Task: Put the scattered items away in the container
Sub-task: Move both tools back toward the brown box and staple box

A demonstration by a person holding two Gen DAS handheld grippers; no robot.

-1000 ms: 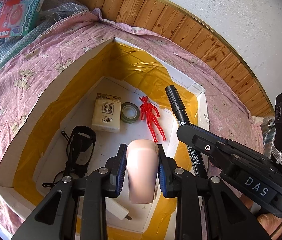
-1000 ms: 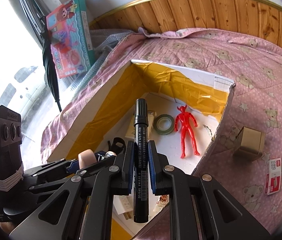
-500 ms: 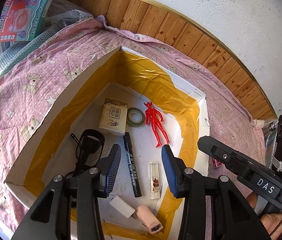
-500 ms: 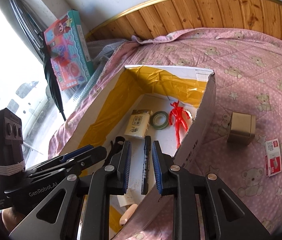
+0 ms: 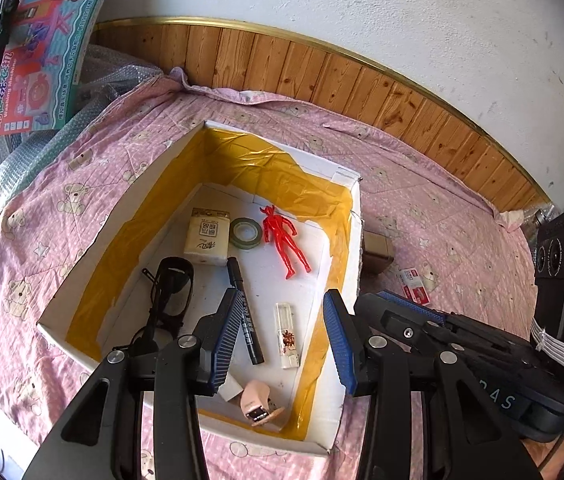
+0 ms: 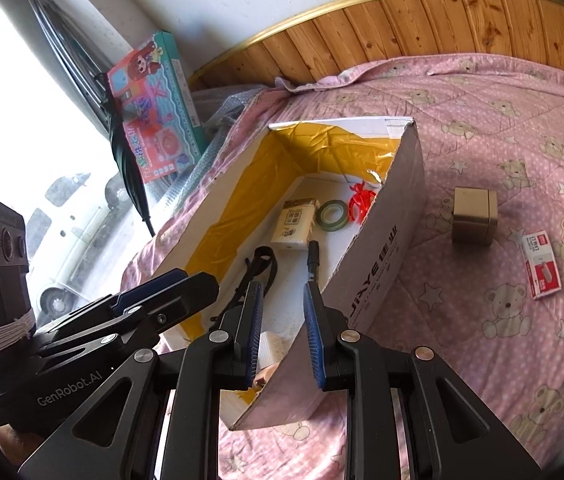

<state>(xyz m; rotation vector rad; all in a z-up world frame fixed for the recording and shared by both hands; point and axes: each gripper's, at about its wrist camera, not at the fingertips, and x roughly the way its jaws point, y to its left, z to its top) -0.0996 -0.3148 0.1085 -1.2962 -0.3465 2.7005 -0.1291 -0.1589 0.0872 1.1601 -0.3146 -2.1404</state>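
both the left gripper [image 5: 277,340] and right gripper [image 6: 282,332] are wide apart and hold nothing. the gold box [image 6: 474,216] and red card [image 6: 542,266] lie outside the big box [image 6: 382,240], nearer the right one.

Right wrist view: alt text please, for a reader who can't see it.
The open, empty right gripper hovers over the near corner of a yellow-taped white cardboard box on a pink bear-print bedspread. Inside lie a marker, tape roll and tissue pack; a tan box and staples pack remain outside, right of it.
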